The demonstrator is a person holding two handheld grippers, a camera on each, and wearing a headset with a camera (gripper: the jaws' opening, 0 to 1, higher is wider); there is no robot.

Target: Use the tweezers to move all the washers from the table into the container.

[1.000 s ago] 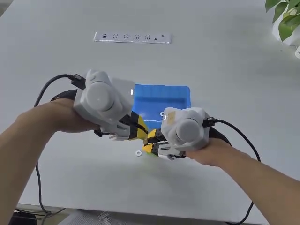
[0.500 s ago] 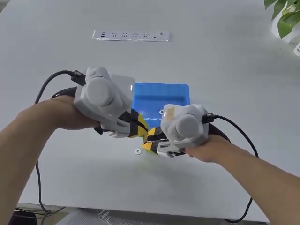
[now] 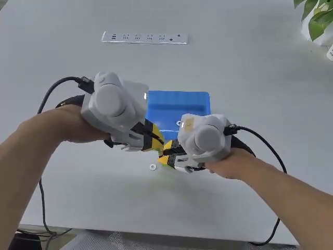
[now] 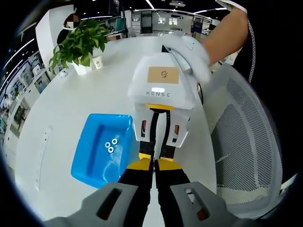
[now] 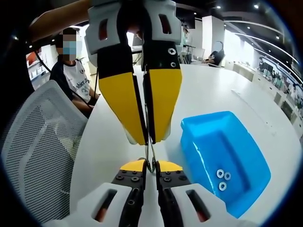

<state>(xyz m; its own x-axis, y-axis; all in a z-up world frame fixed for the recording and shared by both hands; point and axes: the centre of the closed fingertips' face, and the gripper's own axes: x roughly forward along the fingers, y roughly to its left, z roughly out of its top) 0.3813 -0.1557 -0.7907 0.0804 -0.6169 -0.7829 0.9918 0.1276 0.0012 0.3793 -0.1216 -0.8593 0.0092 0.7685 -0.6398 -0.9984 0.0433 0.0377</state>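
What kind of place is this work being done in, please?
Probably an open-plan office or lab: a large white table with a power strip, a mesh office chair beside it, and a potted plant.

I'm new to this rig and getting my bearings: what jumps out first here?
The left gripper and right gripper meet tip to tip over the table, both pinching thin tweezers. Just beyond them sits a bright blue container holding three washers; one washer lies on the table near the tips.

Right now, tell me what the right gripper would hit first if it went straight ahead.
The yellow jaws of the left gripper, almost tip to tip with the right gripper; the tweezers bridge both. Depth unclear.
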